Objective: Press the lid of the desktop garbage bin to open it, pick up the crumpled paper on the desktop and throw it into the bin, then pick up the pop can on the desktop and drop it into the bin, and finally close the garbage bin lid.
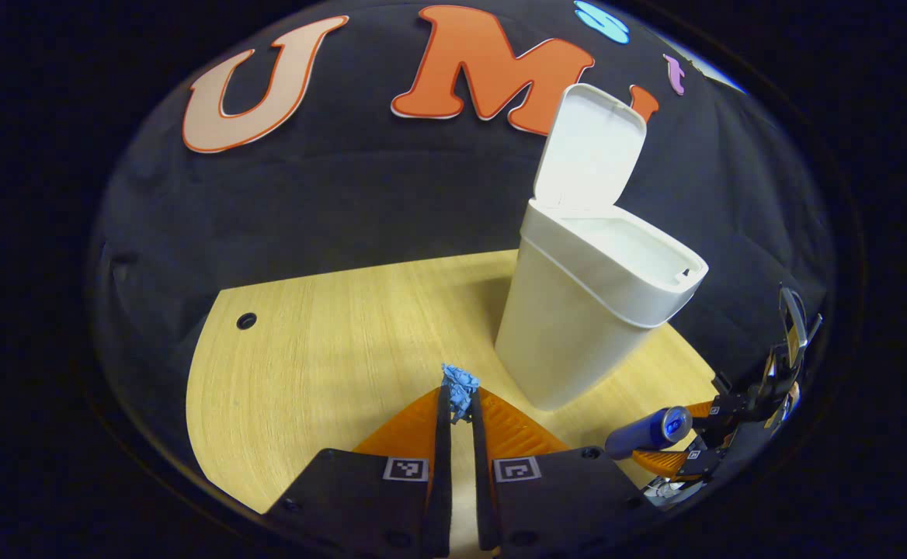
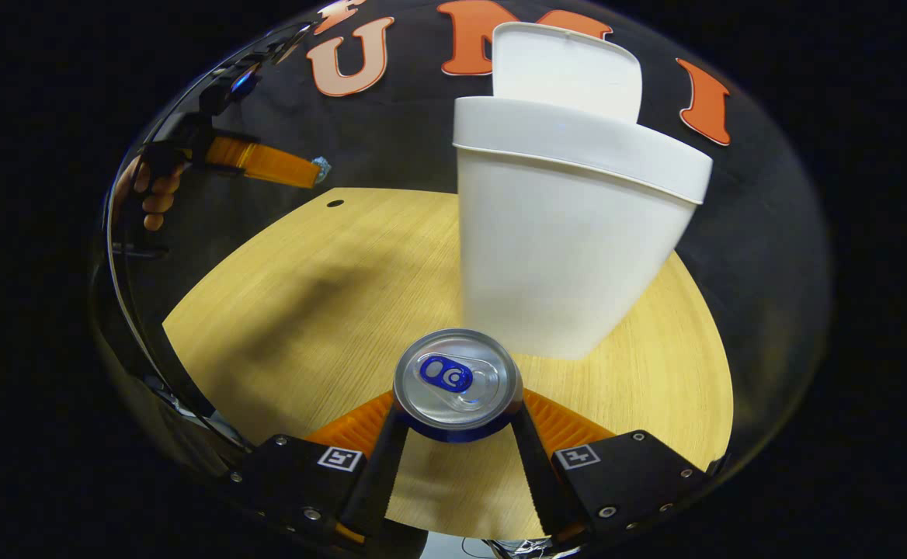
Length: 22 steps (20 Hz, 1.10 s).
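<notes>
Holding both loads ready: my left claw (image 1: 460,404) pinches the crumpled paper (image 1: 460,392), my right claw (image 2: 457,423) clamps the can (image 2: 456,380), both above the counter (image 2: 283,310); bin (image 1: 578,326) lid (image 1: 589,147) stands open to receive them.

Bright overhead light, soft shadows, fisheye warping.

Wood desk (image 1: 321,349) w/ small dark hole (image 1: 246,321); black cloth wall (image 1: 360,202) behind.
</notes>
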Available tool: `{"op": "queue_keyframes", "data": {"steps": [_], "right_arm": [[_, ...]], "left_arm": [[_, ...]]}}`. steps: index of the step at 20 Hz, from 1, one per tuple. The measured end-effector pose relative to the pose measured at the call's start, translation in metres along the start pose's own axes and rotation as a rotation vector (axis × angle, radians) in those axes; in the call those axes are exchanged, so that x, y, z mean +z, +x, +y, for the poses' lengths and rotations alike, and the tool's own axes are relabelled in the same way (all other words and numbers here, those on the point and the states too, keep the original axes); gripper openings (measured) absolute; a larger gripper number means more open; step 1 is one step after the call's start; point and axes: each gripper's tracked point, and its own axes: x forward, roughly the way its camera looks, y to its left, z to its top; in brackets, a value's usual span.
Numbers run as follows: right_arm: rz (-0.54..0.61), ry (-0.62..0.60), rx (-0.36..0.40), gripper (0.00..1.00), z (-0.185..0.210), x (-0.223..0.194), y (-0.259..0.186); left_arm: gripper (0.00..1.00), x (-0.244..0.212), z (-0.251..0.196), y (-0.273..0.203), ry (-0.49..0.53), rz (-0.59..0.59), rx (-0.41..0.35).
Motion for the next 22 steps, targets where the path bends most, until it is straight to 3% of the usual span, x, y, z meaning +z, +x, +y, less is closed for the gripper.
{"op": "queue_keyframes", "data": {"steps": [3, 4, 5, 7, 8, 9, 16, 22], "right_arm": [[-0.003, 0.023, -0.024, 0.75, 0.001, 0.000, 0.000], [-0.004, 0.030, -0.032, 0.75, 0.000, 0.001, 0.000], [-0.004, 0.037, -0.038, 0.75, -0.001, 0.001, 0.000], [-0.005, 0.049, -0.052, 0.75, 0.000, 0.001, -0.001], [-0.003, 0.058, -0.058, 0.75, 0.000, 0.002, -0.001], [-0.002, 0.067, -0.070, 0.75, -0.001, 0.001, -0.001], [-0.019, 0.120, -0.129, 0.75, -0.002, 0.002, -0.002], [-0.028, 0.173, -0.170, 0.75, -0.003, 0.002, -0.002]], "left_arm": [[0.10, 0.026, -0.022, 0.002, 0.023, -0.040, -0.039], [0.24, 0.035, -0.030, 0.005, 0.032, -0.054, -0.052], [0.17, 0.043, -0.037, 0.006, 0.043, -0.066, -0.065], [0.17, 0.059, -0.052, 0.006, 0.065, -0.093, -0.088], [0.10, 0.068, -0.059, 0.006, 0.074, -0.110, -0.100], [0.17, 0.076, -0.065, 0.006, 0.082, -0.127, -0.106], [0.17, 0.123, -0.112, 0.008, 0.125, -0.201, -0.177], [0.16, 0.134, -0.150, 0.023, 0.156, -0.209, -0.235]]}}
